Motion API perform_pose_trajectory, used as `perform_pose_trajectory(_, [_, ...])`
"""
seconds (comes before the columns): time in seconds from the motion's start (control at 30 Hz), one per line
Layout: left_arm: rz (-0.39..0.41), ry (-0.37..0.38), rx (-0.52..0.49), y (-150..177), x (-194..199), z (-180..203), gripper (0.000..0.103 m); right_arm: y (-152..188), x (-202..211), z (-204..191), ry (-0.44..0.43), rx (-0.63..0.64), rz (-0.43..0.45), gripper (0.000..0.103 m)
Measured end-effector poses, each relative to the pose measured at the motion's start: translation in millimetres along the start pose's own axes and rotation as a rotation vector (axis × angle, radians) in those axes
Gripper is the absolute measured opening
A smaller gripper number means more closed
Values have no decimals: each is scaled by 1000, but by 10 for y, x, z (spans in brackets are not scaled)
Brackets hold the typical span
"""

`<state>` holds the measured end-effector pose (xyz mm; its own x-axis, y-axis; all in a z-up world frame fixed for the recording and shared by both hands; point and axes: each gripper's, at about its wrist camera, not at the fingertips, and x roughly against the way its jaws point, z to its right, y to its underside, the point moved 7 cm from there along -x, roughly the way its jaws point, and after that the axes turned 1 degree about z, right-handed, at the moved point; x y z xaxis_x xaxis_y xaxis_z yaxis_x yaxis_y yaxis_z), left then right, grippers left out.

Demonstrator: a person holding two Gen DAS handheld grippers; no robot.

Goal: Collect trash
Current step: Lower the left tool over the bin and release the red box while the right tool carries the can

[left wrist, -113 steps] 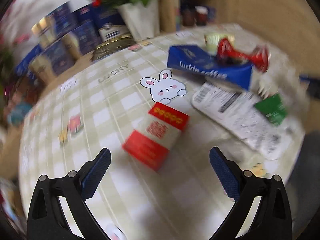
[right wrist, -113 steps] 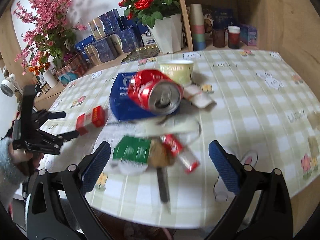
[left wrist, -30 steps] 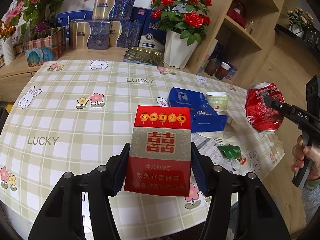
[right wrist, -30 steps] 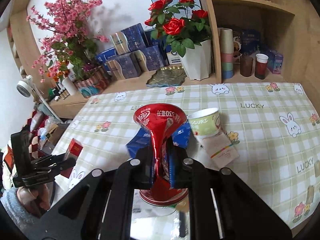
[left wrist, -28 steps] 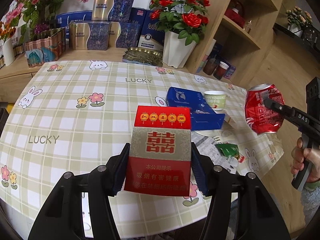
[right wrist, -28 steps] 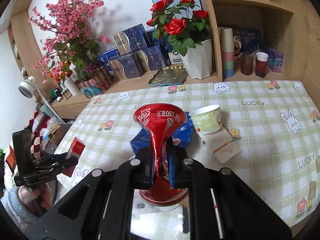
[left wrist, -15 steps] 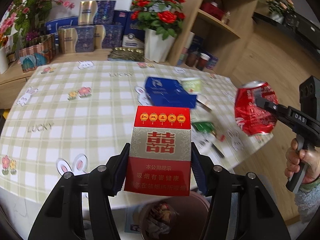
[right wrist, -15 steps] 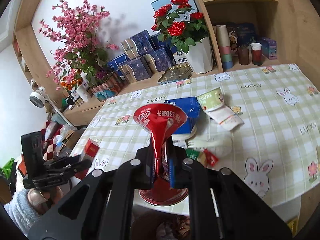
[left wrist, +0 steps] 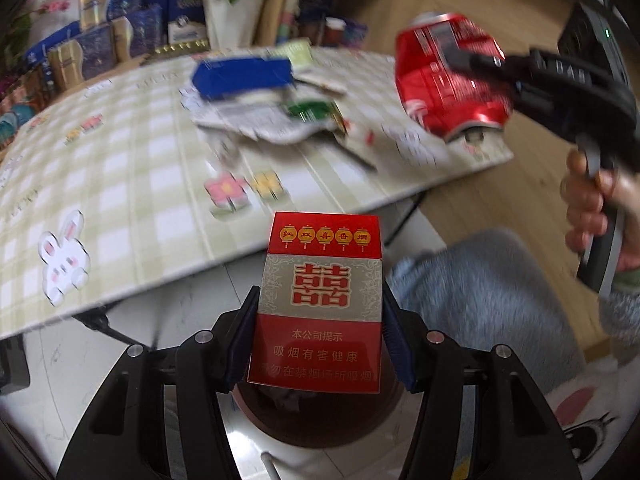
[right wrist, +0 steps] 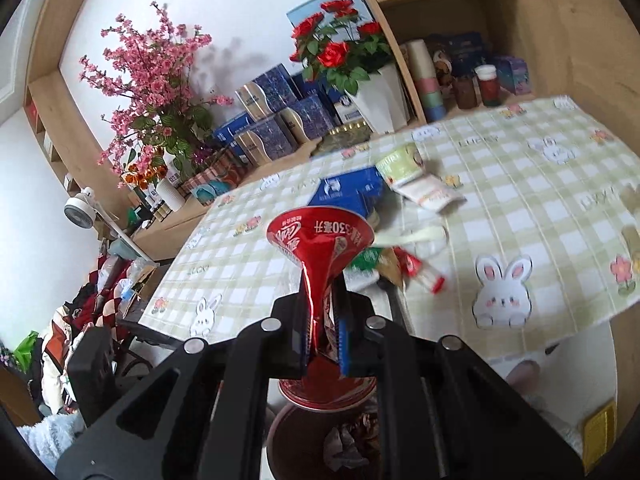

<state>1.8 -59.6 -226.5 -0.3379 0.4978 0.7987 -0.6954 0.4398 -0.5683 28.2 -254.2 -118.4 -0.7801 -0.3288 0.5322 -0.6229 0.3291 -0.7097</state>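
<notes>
My left gripper [left wrist: 318,336] is shut on a red cigarette pack [left wrist: 320,300], held upright past the table's near edge and above a dark red trash bin [left wrist: 320,420] on the floor. My right gripper [right wrist: 322,328] is shut on a crushed red soda can [right wrist: 320,248], pinched flat at its middle, over the same bin [right wrist: 304,440], which holds crumpled scraps. The can [left wrist: 452,76] and the right gripper also show at the upper right of the left wrist view. More litter lies on the checked tablecloth [right wrist: 520,200]: a blue carton [right wrist: 348,192], a yoghurt cup [right wrist: 400,164], a green wrapper [left wrist: 312,110], papers.
A hand [left wrist: 588,208] and a fuzzy grey sleeve [left wrist: 480,280] are at the right of the left wrist view. Behind the table stand a white pot of red roses [right wrist: 376,96], blue gift boxes [right wrist: 280,120], pink blossoms and wooden shelves. Clutter fills the floor at left.
Both grippers have drawn back from over the table and sunk past its near edge; the bin has come into view under the pack and the can. Both grips are unchanged.
</notes>
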Motion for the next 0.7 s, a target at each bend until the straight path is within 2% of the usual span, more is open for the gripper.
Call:
perform_pose_trajectory(0.27, [-95, 7, 12, 368, -386, 103, 56, 283, 52, 234, 12, -84, -34, 14])
perform_pose_trajectory(0.43, [-143, 1, -11, 435, -532, 106, 56, 368, 40, 292, 24, -105, -46, 14])
perform_pose_trajectory(0.6, [-183, 21, 7, 525, -662, 64, 56, 445, 40, 312, 15, -142, -52, 14])
perform_pose_trajectory(0.7, [-185, 21, 14, 521, -703, 45, 56, 490, 43, 305, 24, -137, -64, 14])
